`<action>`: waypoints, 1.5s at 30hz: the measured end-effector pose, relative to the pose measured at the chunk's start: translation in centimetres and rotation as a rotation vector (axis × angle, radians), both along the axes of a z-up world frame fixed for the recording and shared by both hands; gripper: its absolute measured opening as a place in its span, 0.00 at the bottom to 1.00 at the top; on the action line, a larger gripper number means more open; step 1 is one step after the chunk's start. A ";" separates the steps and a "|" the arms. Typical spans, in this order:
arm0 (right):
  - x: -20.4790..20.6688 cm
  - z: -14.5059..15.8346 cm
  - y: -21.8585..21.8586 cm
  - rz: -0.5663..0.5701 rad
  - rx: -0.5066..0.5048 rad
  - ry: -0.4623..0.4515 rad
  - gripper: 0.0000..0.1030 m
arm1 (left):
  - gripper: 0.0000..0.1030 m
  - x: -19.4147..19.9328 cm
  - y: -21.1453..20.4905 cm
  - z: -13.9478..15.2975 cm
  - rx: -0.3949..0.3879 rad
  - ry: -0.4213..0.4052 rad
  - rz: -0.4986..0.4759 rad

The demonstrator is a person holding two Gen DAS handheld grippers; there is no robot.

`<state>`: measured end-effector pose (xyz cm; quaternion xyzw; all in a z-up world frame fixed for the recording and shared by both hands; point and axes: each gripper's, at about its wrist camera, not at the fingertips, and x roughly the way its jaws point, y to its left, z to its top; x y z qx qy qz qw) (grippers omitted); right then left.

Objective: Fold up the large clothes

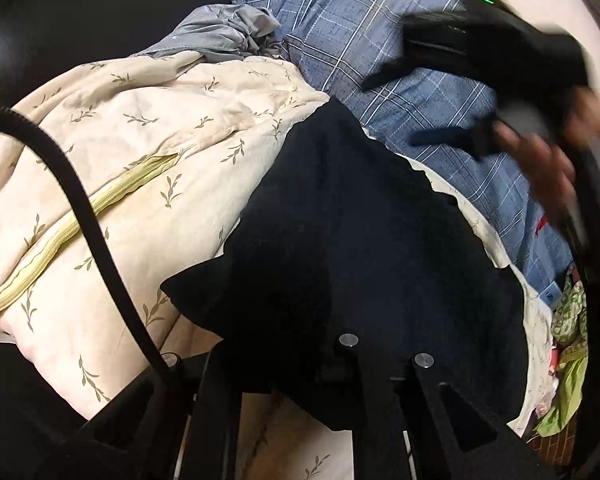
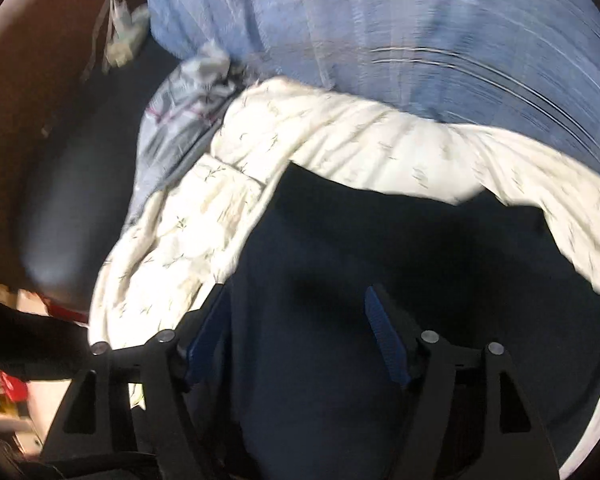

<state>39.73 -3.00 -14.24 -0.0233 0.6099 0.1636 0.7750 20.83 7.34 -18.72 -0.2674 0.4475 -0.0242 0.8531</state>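
Dark garment (image 1: 340,248): spread over the cream leaf-print quilt (image 1: 140,152) on the bed, beside the blue checked cover (image 1: 380,40). Left hand-held gripper (image 1: 374,360) clenched on the near edge of the cloth. Right hand-held gripper (image 2: 300,344) released, blue pads (image 2: 384,340) spread wide above the same dark cloth, nothing pinched.

Risks: one-sided pull bunching the garment or dragging the quilt along; black cable (image 1: 84,200) snagging; right jaws catching quilt together with garment.

Hard to make out: garment type, sleeves and hems lost in the dark fabric; right view heavily blurred; left fingertips buried under cloth; bed edges cut off.
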 end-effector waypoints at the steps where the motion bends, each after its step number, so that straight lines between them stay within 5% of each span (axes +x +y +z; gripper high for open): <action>1: 0.8 -0.8 0.8 -0.010 -0.029 0.021 0.73 | 0.10 0.0 -0.2 0.1 0.015 0.001 -0.004; 13: 4.3 -7.8 5.6 0.018 -0.288 0.140 0.75 | 0.10 0.3 -0.9 0.5 0.073 0.017 -0.032; 15: 4.4 -7.5 5.4 0.015 -0.368 0.068 0.34 | 0.09 0.5 -0.9 0.7 0.087 0.019 -0.041; 18: 4.9 -6.3 3.3 -0.006 -0.241 0.094 0.16 | 0.08 0.6 -1.5 1.7 0.121 0.017 -0.053; 25: 4.6 -1.3 -2.5 -0.066 0.018 0.085 0.12 | 0.07 -0.1 -2.9 5.7 0.150 -0.057 -0.083; 35: 2.1 6.1 -10.6 -0.104 0.102 -0.019 0.12 | 0.07 -2.3 -8.8 11.1 0.093 -0.174 -0.223; 45: -4.0 9.3 -25.3 -0.213 0.091 -0.064 0.12 | 0.07 -4.2 -19.9 11.7 0.013 -0.189 -0.459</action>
